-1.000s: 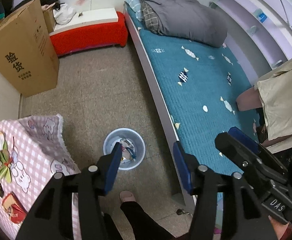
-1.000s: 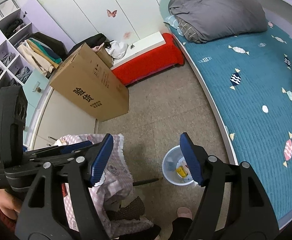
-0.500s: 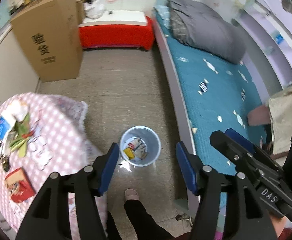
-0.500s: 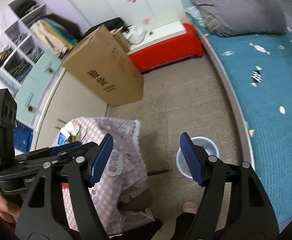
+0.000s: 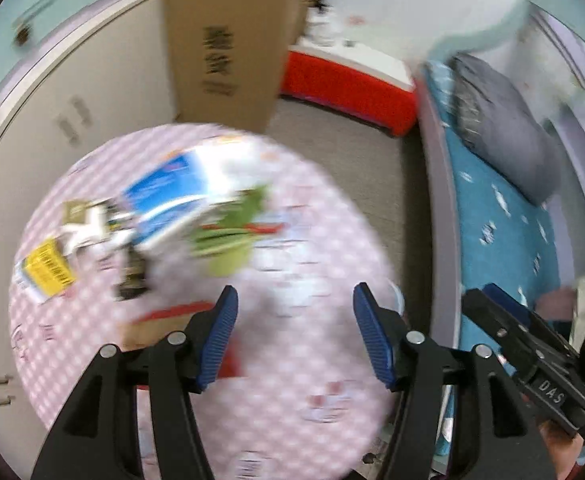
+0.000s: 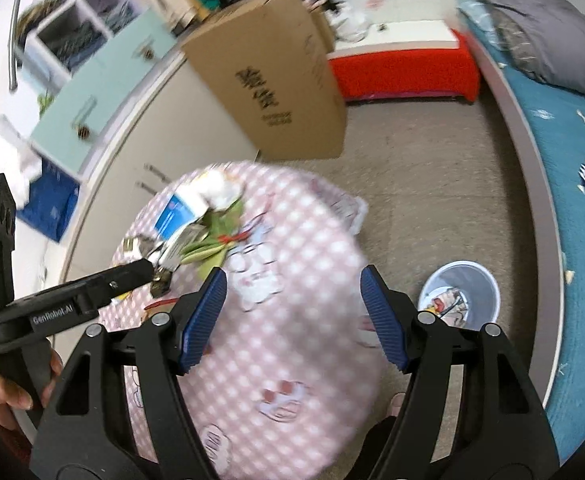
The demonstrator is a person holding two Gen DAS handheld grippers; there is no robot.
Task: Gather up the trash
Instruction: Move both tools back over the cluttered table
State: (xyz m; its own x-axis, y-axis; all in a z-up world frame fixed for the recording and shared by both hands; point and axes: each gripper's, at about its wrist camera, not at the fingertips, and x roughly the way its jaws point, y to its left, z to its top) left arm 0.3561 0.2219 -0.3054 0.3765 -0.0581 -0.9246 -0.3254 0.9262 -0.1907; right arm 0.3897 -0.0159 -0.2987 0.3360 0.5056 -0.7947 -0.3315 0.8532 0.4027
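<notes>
- Your left gripper [image 5: 294, 334] hangs over the round table [image 5: 332, 392] with its jaws apart and nothing between them; your right gripper [image 6: 292, 314] is also wide and empty.
- The trash lies ahead and to the left of both grippers: a blue-and-white packet [image 5: 172, 196], a green wrapper [image 5: 232, 240] and a yellow packet [image 5: 48, 268], though the blur leaves their edges unsure.
- Slow down first, then come down over one piece only.
- The bin [image 6: 458, 294], already holding litter, stands on the floor to the right of your right gripper.
</notes>
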